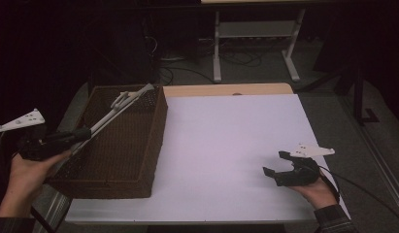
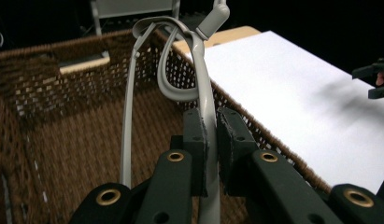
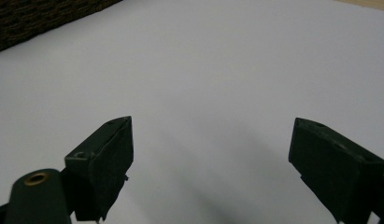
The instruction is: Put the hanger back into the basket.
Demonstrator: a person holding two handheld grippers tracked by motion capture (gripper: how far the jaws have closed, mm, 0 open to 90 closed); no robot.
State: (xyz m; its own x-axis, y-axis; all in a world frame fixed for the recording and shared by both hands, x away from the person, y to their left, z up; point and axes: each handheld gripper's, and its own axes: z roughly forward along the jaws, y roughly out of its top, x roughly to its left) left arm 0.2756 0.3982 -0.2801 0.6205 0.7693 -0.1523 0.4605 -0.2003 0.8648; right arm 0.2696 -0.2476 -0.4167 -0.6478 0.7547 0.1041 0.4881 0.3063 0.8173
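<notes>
A grey plastic clothes hanger (image 1: pixel 120 108) slants up over a brown wicker basket (image 1: pixel 160 127) at the table's left. My left gripper (image 1: pixel 82 134) is shut on the hanger's lower end, at the basket's near left rim. In the left gripper view the jaws (image 2: pixel 210 128) pinch one thin arm of the hanger (image 2: pixel 202 79), whose hook points away past the basket's far wall (image 2: pixel 63 56). At the near right my right gripper (image 1: pixel 275 163) stands open just above the white tabletop. In the right gripper view nothing lies between its fingers (image 3: pixel 213 140).
The white tabletop (image 1: pixel 226 141) runs from the basket to the right edge, with a strip of bare wood (image 1: pixel 226 90) at the back. A white-legged frame (image 1: pixel 216 48) and cables stand on the floor behind. A corner of the basket (image 3: pixel 31 18) lies far ahead of the right gripper.
</notes>
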